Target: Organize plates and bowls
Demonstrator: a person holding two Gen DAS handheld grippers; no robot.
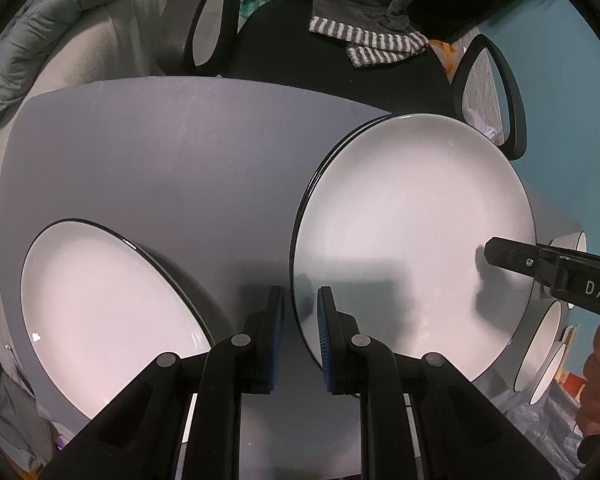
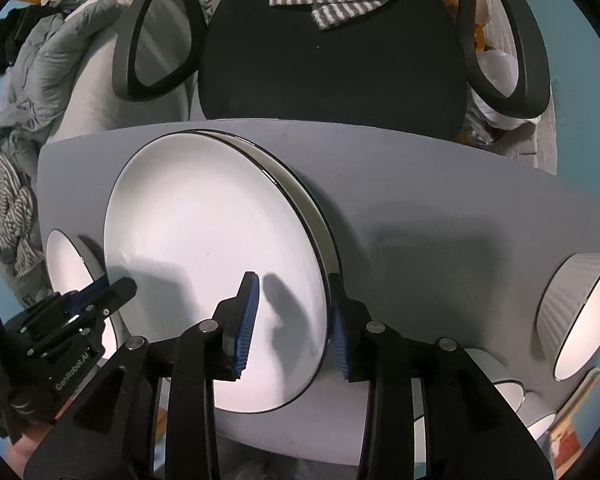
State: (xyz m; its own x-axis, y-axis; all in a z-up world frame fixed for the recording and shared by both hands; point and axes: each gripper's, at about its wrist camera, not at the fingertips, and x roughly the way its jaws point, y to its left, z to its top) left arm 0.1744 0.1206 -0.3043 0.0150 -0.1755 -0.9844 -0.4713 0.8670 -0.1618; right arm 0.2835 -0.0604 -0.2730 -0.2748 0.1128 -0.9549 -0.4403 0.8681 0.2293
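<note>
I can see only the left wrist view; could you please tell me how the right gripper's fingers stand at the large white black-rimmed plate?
Observer: The right gripper is open and straddles the top white black-rimmed plate's rim, one pad over it and one outside.
Operator: Thank you. Is that plate centred on the one beneath?
Observer: No, the lower matching plate shows as a crescent along its far right side.
Operator: And further right?
Observer: A white bowl with a ribbed outer wall stands on the grey table.

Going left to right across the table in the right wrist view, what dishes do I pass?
Single plate at the left edge → stacked plates → ribbed bowl on its side at the right.
</note>
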